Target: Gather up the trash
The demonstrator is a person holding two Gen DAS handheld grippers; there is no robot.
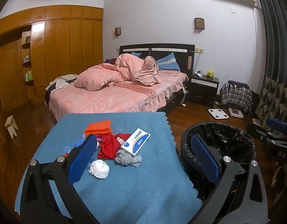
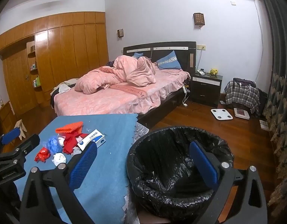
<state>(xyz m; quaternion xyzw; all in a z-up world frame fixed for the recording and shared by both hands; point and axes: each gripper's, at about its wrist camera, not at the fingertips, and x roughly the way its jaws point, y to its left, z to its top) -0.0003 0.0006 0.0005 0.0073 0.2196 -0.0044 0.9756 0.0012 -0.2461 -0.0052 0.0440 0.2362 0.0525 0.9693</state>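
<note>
Both sets of tongs spread wide, nothing between them: left gripper [image 1: 143,149], right gripper [image 2: 143,155]. Trash sits on the blue table cloth [image 1: 136,190]: one white paper wad [image 1: 99,168], one blue-white box [image 1: 135,142], one grey rag [image 1: 127,158], one red cloth [image 1: 108,145], one orange knit piece [image 1: 98,127]. One black-lined bin [image 2: 178,171] stands just beside the table, looks empty. Only the right view shows a red wrapper [image 2: 42,154] and blue plastic [image 2: 53,144], possibly a bag.

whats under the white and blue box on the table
The white and blue cardboard box rests on crumpled red cloth and a grey rag; anything beneath its middle is hidden.
</note>
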